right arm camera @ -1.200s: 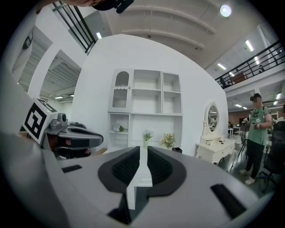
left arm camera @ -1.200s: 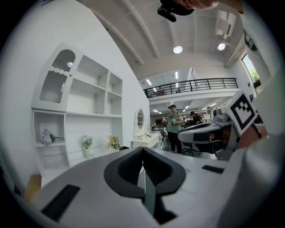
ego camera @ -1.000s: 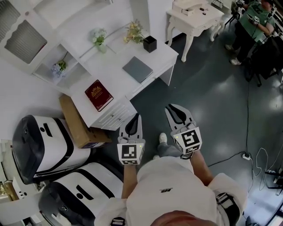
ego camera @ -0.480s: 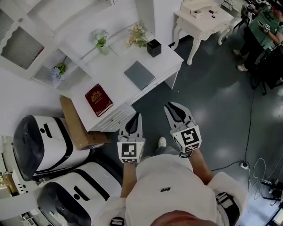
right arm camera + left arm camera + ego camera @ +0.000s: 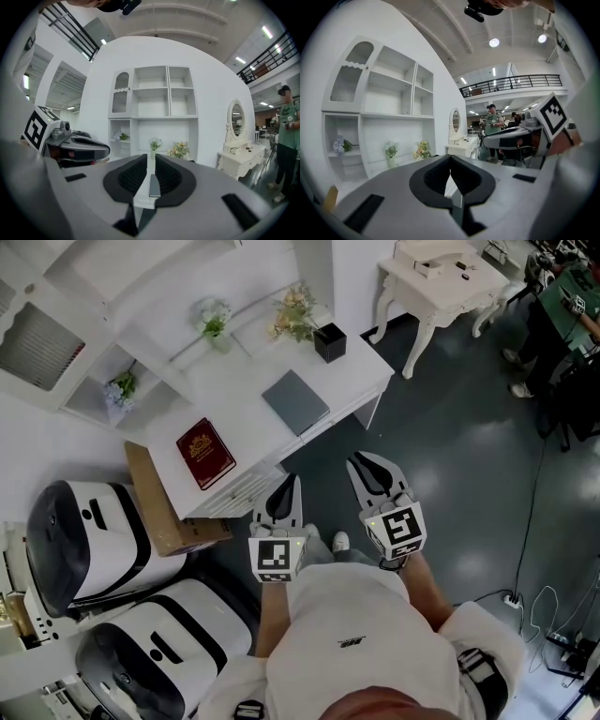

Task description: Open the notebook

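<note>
Short of the white desk's front edge, the left gripper and right gripper are held pressed together and empty, since nothing is yet within reach. The closed grey notebook lies by that front edge, with a red book toward the left end. The desk has been brought nearer than a second ago.

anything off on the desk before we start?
Nothing stands out. The red book and the grey notebook lie flat and closed on the white desk, and the black holder is upright. A cardboard box sits beside the desk.
</note>
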Demonstrator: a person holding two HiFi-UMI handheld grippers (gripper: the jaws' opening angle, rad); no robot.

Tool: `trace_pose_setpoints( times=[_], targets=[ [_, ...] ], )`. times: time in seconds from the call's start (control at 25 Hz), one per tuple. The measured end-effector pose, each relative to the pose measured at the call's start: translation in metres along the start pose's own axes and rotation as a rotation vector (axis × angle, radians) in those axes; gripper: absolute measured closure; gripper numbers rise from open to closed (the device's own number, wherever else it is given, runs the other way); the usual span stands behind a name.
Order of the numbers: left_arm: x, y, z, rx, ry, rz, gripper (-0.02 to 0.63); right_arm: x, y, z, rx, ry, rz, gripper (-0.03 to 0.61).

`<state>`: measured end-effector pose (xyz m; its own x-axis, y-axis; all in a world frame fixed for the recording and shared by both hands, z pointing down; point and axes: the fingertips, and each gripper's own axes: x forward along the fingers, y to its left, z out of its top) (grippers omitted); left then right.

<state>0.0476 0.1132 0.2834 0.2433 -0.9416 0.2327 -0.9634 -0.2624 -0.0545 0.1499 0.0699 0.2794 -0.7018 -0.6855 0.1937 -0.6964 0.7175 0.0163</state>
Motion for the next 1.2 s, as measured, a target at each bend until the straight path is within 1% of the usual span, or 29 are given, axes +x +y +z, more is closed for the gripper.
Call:
trace_pose_setpoints(
  times=[0.52,0.8,1.2],
  targets=[
    [0.044,0.022,-0.01,-0.005,0.009,-0.008,0.614,0.039,-0.025,-0.013,0.011,0.021,-0.014,0.541],
    [0.078,0.037,-0.012,-0.018,0.016,-0.031,0.614,0.071,-0.041,-0.017,0.011,0.044,-0.025,0.541],
    [0.127,0.063,-0.028,-0.033,0.046,-0.067,0.614,0.123,-0.059,-0.032,0.021,0.088,-0.028,0.541]
  ],
)
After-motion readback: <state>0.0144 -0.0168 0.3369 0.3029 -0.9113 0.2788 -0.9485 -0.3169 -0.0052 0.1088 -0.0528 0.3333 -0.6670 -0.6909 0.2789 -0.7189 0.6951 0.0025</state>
